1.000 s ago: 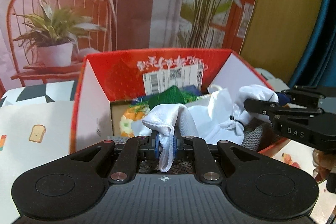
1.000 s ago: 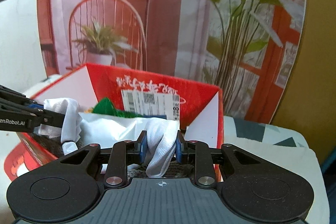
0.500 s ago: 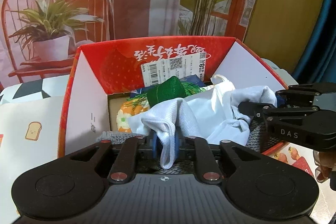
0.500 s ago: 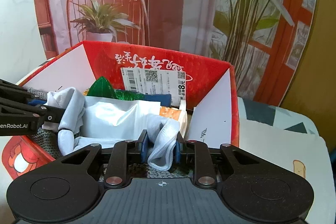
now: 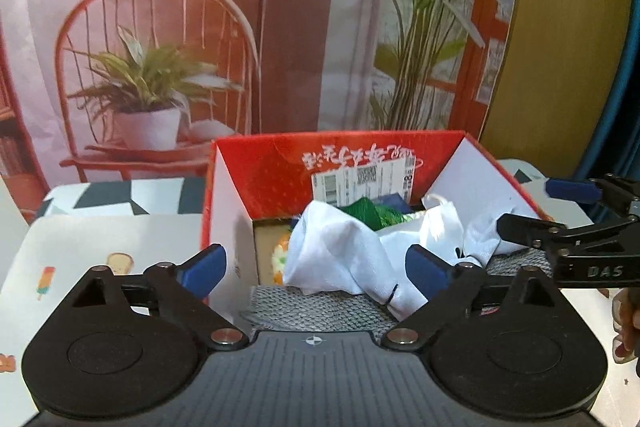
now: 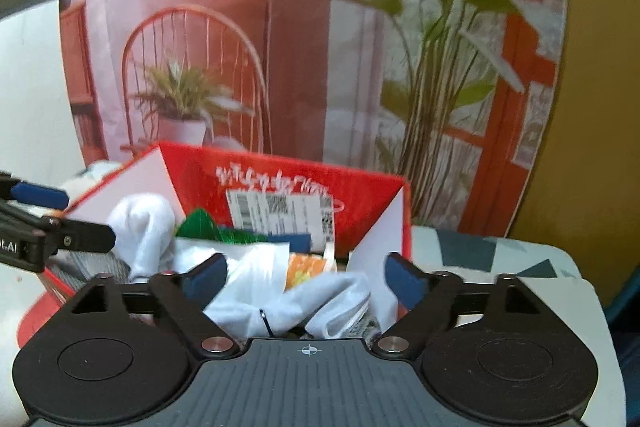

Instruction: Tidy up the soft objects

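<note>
A white cloth (image 5: 340, 259) lies crumpled in the open red cardboard box (image 5: 360, 155), on top of a grey knitted item (image 5: 320, 307). My left gripper (image 5: 316, 267) is open, its blue pads on either side of the cloth and apart from it. In the right wrist view the same cloth (image 6: 280, 295) lies in the box (image 6: 280, 179), and my right gripper (image 6: 308, 275) is open just above it. Each gripper shows at the edge of the other's view, open.
The box also holds a green item (image 5: 364, 211), a dark blue item and an orange printed pack (image 6: 306, 265). It stands on a table with a patterned cloth (image 5: 100, 247). A printed backdrop with a chair and plants (image 5: 160, 67) hangs behind.
Both grippers opened and let go of the white cloth, which now rests in the box. Both grippers have pulled back and up a little.
</note>
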The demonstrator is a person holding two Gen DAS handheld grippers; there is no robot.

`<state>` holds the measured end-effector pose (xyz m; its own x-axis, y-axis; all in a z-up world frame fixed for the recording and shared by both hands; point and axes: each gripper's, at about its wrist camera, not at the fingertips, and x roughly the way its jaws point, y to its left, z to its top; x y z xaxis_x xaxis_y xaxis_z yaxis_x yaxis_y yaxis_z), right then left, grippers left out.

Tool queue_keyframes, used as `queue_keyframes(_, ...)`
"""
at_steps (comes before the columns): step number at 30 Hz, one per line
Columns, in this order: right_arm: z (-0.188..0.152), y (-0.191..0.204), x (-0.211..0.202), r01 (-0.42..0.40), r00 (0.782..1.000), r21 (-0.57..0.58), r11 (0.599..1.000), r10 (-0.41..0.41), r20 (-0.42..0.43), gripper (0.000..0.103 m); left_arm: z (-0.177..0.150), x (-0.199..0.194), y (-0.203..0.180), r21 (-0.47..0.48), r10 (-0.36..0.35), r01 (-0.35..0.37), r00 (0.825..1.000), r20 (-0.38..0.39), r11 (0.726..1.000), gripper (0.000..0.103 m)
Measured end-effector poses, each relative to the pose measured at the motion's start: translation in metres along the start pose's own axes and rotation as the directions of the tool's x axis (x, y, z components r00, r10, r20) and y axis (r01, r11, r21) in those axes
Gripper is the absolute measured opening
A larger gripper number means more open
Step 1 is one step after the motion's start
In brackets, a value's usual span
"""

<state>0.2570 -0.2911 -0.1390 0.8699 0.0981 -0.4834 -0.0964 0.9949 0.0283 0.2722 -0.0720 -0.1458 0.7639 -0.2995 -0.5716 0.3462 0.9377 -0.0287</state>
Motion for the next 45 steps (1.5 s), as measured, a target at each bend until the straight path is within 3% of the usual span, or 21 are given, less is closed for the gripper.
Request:
queue_keyframes(3,0.005,-0.003,-0.016,0.010,0.999,0.028,1.000,-0.011,0.033,0.102,0.001,-0.015,-0.001,-0.003,0.014,-0.014,0.999,0.031,1.000,0.103)
queue_keyframes(8,0.011,-0.008,-0.045,0.000,0.998,0.078,0.997,-0.005,0.069,0.103,0.004,-0.044,-0.002,-0.018,0.080,-0.079,0.994,0.078,0.997,0.103)
queue_keyframes(13,0.016,-0.008,-0.080,-0.007,0.992,0.138,0.990,-0.010,0.122,0.103,0.004,-0.084,0.000,-0.069,0.104,-0.096,0.987,0.124,0.993,0.103)
queue_keyframes(18,0.025,0.002,-0.123,0.005,0.988,0.152,0.988,-0.029,0.152,0.103,0.002,-0.137,-0.012,-0.051,0.213,-0.207,0.960,0.184,0.977,0.103)
queue_keyframes(21,0.030,0.013,-0.150,0.036,0.988,0.134,0.990,-0.056,0.144,0.103,0.001,-0.172,-0.015,-0.065,0.187,-0.177,0.957,0.222,0.982,0.103)
queue_keyframes(25,0.033,0.027,-0.191,0.011,0.985,0.136,0.991,-0.034,0.166,0.103,0.001,-0.216,-0.023,-0.075,0.177,-0.164,0.953,0.245,0.984,0.103)
queue_keyframes(29,0.031,0.042,-0.237,0.063,0.972,0.147,0.987,-0.094,0.217,0.103,-0.004,-0.257,-0.031,-0.081,0.184,-0.168,0.947,0.265,0.983,0.103)
queue_keyframes(32,0.032,0.044,-0.264,0.054,0.968,0.169,0.984,-0.093,0.234,0.103,-0.008,-0.281,-0.038,-0.055,0.204,-0.196,0.939,0.276,0.979,0.103)
queue_keyframes(36,0.033,0.053,-0.298,0.062,0.960,0.144,0.988,-0.098,0.261,0.103,-0.013,-0.309,-0.047,-0.049,0.246,-0.243,0.916,0.317,0.969,0.103)
queue_keyframes(45,0.025,0.073,-0.338,0.078,0.952,0.098,0.992,-0.104,0.289,0.103,-0.024,-0.338,-0.062,-0.074,0.225,-0.213,0.911,0.346,0.974,0.103)
